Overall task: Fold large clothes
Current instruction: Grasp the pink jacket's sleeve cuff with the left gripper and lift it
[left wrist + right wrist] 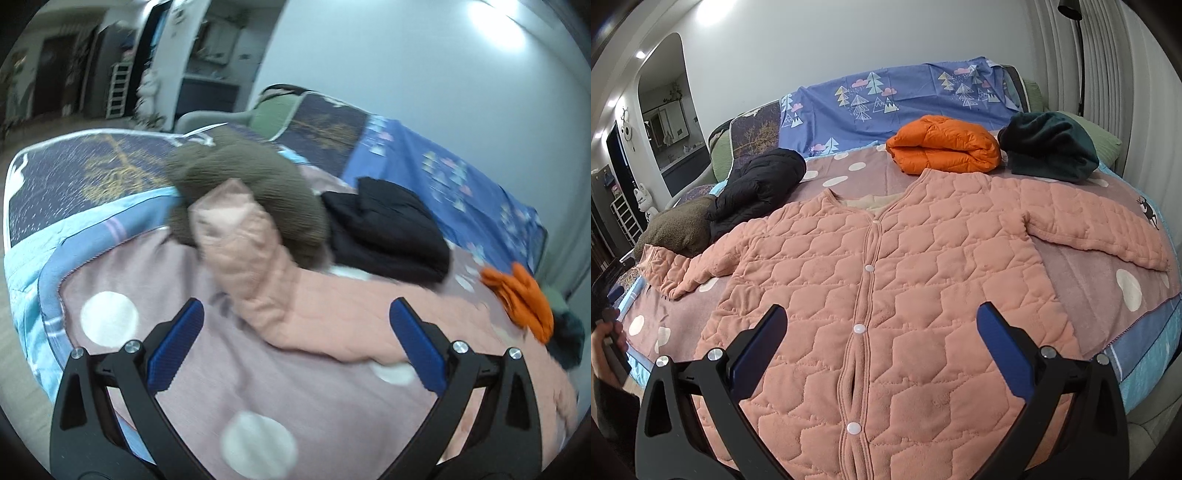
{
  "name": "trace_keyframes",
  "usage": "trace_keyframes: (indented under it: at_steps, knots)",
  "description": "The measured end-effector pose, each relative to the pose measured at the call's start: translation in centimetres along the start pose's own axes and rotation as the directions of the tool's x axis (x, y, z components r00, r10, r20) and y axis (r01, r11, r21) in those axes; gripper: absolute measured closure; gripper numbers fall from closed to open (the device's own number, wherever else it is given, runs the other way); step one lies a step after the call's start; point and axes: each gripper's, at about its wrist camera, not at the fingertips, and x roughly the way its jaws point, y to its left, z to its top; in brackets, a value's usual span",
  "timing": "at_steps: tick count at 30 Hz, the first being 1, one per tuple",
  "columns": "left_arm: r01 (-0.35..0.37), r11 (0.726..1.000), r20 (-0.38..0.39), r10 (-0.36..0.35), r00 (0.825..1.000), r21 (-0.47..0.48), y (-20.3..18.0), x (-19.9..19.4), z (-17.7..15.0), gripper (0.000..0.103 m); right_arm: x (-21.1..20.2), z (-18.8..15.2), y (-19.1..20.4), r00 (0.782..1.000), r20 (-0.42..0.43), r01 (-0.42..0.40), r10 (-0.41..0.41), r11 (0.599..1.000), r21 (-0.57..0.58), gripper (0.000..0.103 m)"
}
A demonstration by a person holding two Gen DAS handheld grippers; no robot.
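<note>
We hold both tools above the bed, which carries a mauve cover with white dots. The right tool stands wide, its two blue pads far apart with nothing between them, and it hangs over the lower front of the pink jacket. This quilted jacket is the thing to fold: it lies flat and face up in the middle of the bed, buttoned with white snaps, the collar toward 12 o'clock. One sleeve goes out toward 3 o'clock and lies flat on the cover; the other sleeve goes toward 9 o'clock, and its cuff touches a brown fleece. The left tool is wide as well and grips nothing; in its view, which is somewhat blurred, the pink sleeve lies just ahead at 12 o'clock, with the cuff resting against the brown fleece. A black jacket lies crumpled at 10 o'clock from the pink one, touching the fleece. At 12 o'clock, just beyond the collar, there is a folded orange jacket, and near it, at 1 o'clock, a dark green garment. At the left edge of the right view we see a hand holding a dark handle.
</note>
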Motion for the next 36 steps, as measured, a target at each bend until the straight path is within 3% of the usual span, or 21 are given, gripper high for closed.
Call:
trace_keyframes:
  at_steps: [6,11,14,16,17,18,22,25,30,36]
  knots:
    - [0.077,0.986,-0.069,-0.088,0.994,-0.149,6.4,5.7,2.9,0.009,0.0,0.1,0.6,1.000,0.019,0.004,-0.003,1.000,-0.021,0.001]
    - [0.080,0.979,-0.140,-0.107,0.984,-0.188,7.6,9.2,2.9,0.017,-0.2,0.1,0.3,1.000,0.024,0.019,-0.019,1.000,-0.025,0.001]
    - [0.082,0.975,-0.168,-0.118,0.979,-0.206,7.7,10.9,2.8,0.033,0.0,0.0,0.1,1.000,0.018,0.018,-0.018,1.000,-0.015,0.001]
    - [0.082,0.976,-0.183,-0.120,0.976,-0.204,7.3,12.0,2.8,0.059,0.0,0.0,0.1,1.000,0.019,0.008,-0.008,1.000,-0.016,0.001]
    - [0.069,0.978,-0.192,-0.108,0.975,-0.199,7.1,12.3,2.8,0.081,0.0,-0.1,0.1,1.000,0.022,-0.008,0.008,1.000,-0.013,0.001]
    - [0.072,0.978,-0.188,-0.110,0.976,-0.197,7.0,12.3,2.8,0.089,0.1,-0.1,0.1,0.999,0.025,-0.025,0.026,1.000,-0.012,0.001]
    - [0.153,0.975,-0.131,-0.175,0.976,-0.162,4.7,10.6,3.7,0.090,0.3,-0.1,0.8,0.993,0.020,-0.117,0.118,0.993,-0.006,0.001]
    - [0.223,0.966,-0.092,-0.236,0.967,-0.133,2.3,8.8,4.5,0.090,1.0,0.3,1.6,0.976,-0.010,-0.216,0.217,0.976,0.024,0.001]
    - [0.318,0.948,-0.034,-0.319,0.947,-0.027,-3.3,5.1,5.4,0.090,1.9,2.0,3.6,0.901,-0.044,-0.426,0.431,0.900,0.091,0.001]
    - [0.397,0.917,-0.026,-0.397,0.917,0.017,-8.2,2.9,5.2,0.090,0.5,4.6,5.8,0.886,-0.003,-0.464,0.465,0.885,0.034,0.001]
